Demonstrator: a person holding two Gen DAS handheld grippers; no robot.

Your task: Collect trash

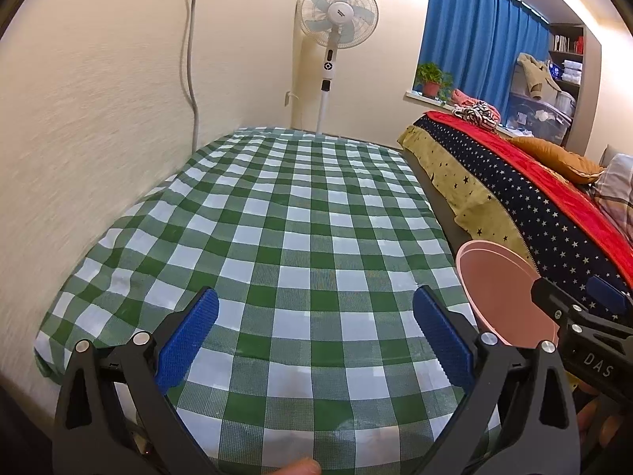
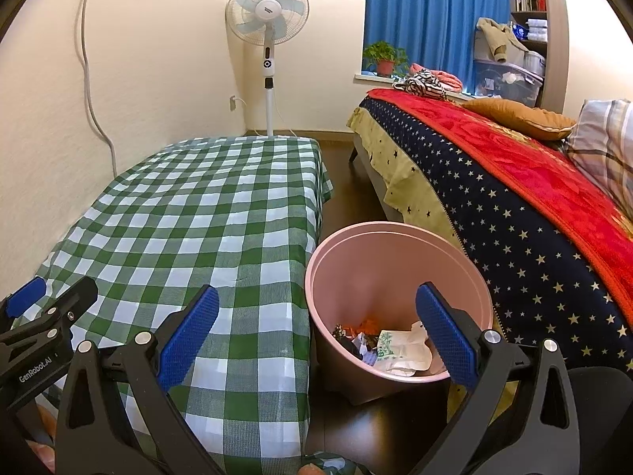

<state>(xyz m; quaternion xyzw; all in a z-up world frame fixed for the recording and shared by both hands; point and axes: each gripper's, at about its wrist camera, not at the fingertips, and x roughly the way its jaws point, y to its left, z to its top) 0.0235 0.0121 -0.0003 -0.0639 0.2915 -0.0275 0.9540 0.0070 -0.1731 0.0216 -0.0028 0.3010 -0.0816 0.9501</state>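
1. The left tool (image 1: 314, 334) is spread wide and empty, above the near end of the counter (image 1: 277, 213), which wears a green check cloth.
2. The right tool (image 2: 316, 334) is also spread and empty, straddling the counter's right edge and the bin (image 2: 395, 253).
3. The pink bin stands on the floor just beside the counter's right edge, between it and the bed (image 2: 514, 206). The trash (image 2: 395, 346) lies in its bottom, just behind the right finger.
4. Only the right view shows the trash inside; the left view catches just the bin's rim, partly behind the right tool.
5. A fan (image 1: 336, 16) stands past the counter's far end, against the wall; a curtain (image 2: 431, 19) hangs behind the bed.
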